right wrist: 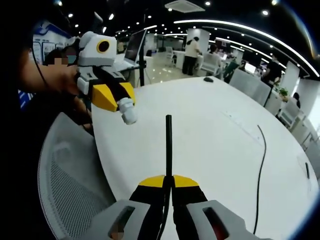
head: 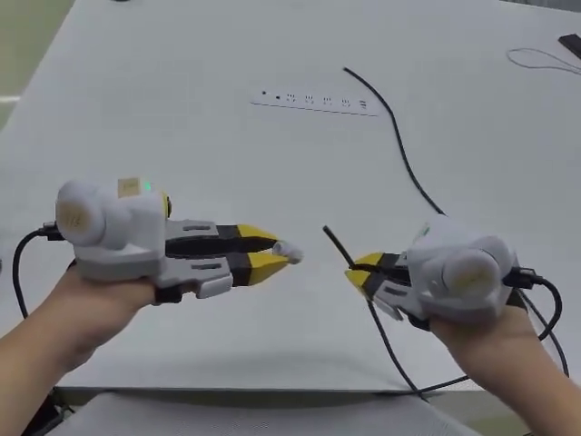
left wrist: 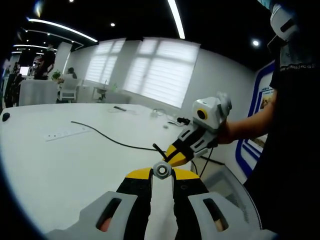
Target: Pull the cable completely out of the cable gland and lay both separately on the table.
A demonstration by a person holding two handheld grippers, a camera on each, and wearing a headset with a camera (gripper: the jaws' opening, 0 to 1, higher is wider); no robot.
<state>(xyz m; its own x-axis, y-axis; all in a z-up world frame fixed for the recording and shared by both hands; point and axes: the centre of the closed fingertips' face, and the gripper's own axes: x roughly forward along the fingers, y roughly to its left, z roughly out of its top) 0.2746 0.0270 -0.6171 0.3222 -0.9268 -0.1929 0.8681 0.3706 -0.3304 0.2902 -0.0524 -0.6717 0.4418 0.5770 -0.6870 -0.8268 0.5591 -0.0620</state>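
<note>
The white cable gland [head: 289, 252] sits between the yellow tips of my left gripper [head: 277, 252], which is shut on it above the table. In the left gripper view the gland [left wrist: 162, 170] shows end-on at the jaw tips. My right gripper [head: 352, 270] is shut on the black cable [head: 336, 243], whose free end sticks out toward the gland, a short gap away from it. In the right gripper view the cable [right wrist: 168, 145] rises straight from the shut jaws, with the gland [right wrist: 128, 111] held off to the left by the other gripper.
A white power strip [head: 314, 100] lies on the white table [head: 182, 136] at the far middle. A long black cable [head: 399, 145] runs from beside it toward my right hand. Thin wire loops [head: 543, 60] lie far right. A mesh chair [right wrist: 65, 185] stands below the table edge.
</note>
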